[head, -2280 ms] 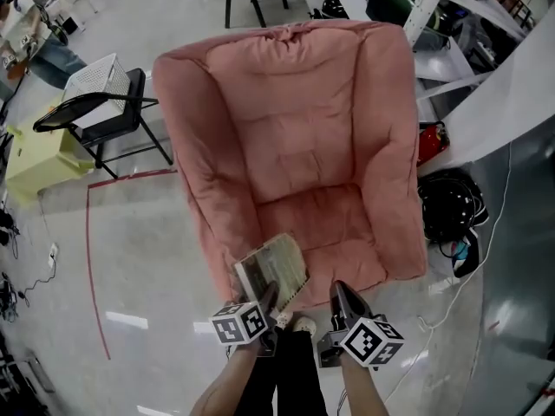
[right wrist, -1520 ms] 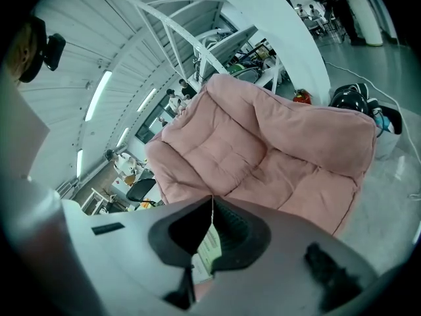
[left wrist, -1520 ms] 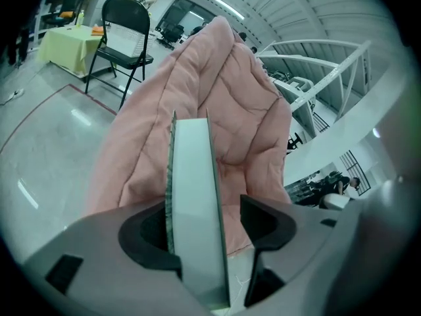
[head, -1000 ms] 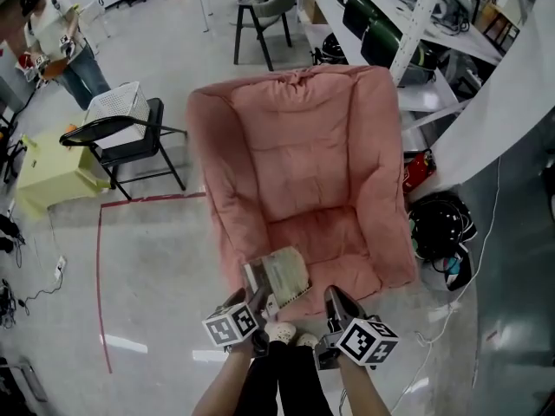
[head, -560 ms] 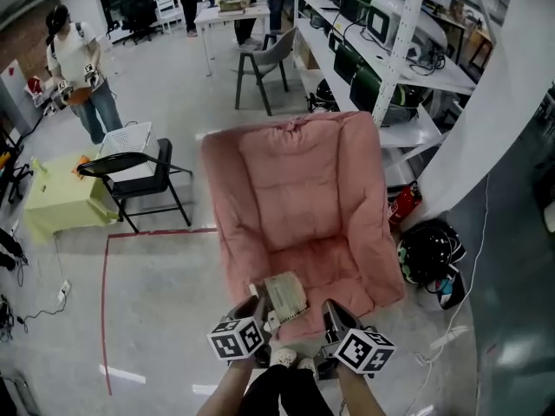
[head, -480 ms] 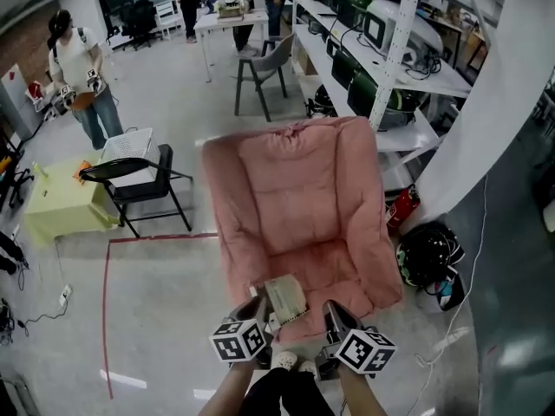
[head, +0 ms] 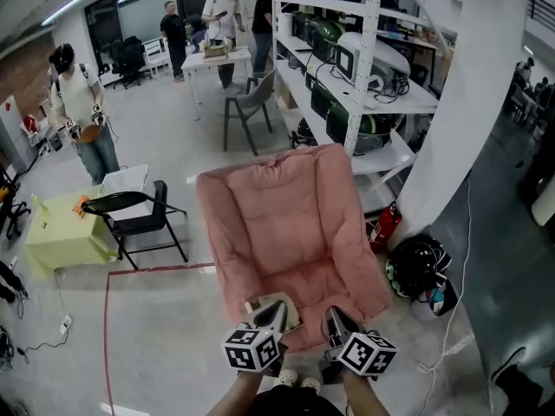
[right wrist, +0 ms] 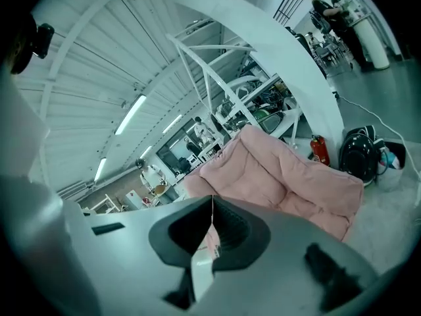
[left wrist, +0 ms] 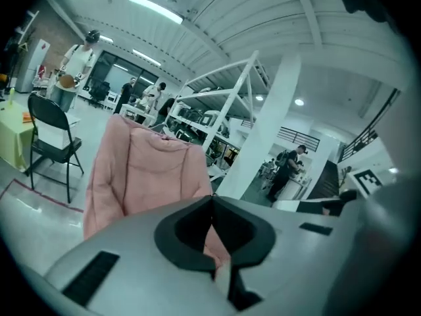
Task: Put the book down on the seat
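A pink padded armchair point(head: 286, 224) stands on the grey floor in the head view. The book point(head: 262, 304) lies at the front edge of its seat, mostly hidden behind my left gripper point(head: 276, 307). That gripper hovers at the book with its jaws shut and nothing between them; whether it touches the book I cannot tell. In the left gripper view its tips point(left wrist: 212, 197) meet in front of the armchair point(left wrist: 145, 170). My right gripper point(head: 335, 315) hangs just right of the book, shut and empty. Its tips point(right wrist: 212, 197) also meet, with the armchair point(right wrist: 276, 170) beyond.
A black folding chair point(head: 139, 219) with a white basket point(head: 123, 180) and a yellow-green table point(head: 56, 232) stand to the left. Red tape point(head: 108, 319) marks the floor. A red extinguisher point(head: 384, 226), black bag point(head: 416, 267), shelves point(head: 364, 76) and white pillar point(head: 468, 102) are on the right. People point(head: 78, 111) stand behind.
The head view has lifted, so the armchair looks smaller and more of the room shows. The book stays at the seat's front. The left gripper now sits over the book.
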